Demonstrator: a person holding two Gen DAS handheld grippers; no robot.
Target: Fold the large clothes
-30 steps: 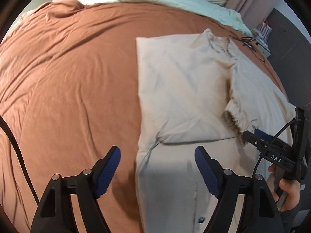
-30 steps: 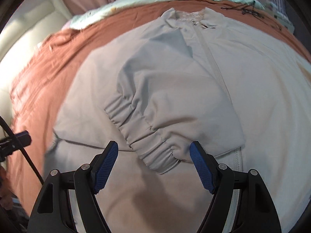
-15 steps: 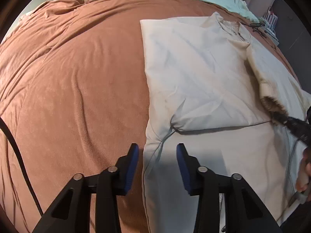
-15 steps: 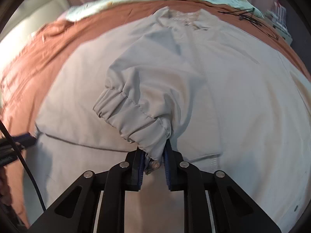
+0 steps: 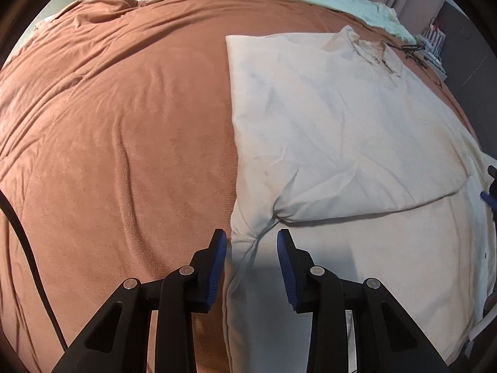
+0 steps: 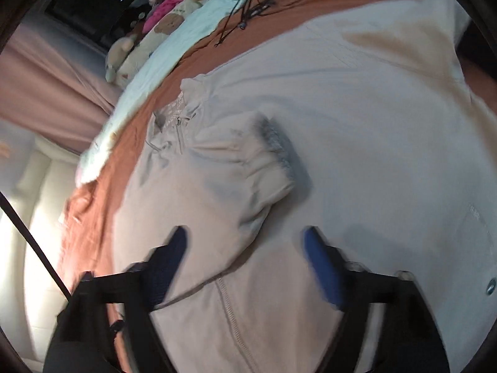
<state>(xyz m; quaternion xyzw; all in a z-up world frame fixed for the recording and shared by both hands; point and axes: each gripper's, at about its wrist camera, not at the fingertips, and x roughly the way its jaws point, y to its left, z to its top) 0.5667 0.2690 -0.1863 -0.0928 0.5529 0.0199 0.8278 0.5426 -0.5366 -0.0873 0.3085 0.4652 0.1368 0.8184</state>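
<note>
1. The right gripper (image 6: pixel 245 261) has let go of the sleeve (image 6: pixel 248 168) it carried; its jaws have just been opening and stand wide, nothing between them.
2. The sleeve now lies folded across the jacket (image 5: pixel 341 130), cuff on the chest.
3. The left gripper (image 5: pixel 251 248) has come lower, its jaws narrowed but not gripping, astride the jacket's left edge.
4. The jacket lies flat on the brown blanket (image 5: pixel 118 124).

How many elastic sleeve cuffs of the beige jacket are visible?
1. The gathered elastic cuff lies on the beige zip-up jacket, ahead of the right gripper; the other cuff may be hidden.
</note>
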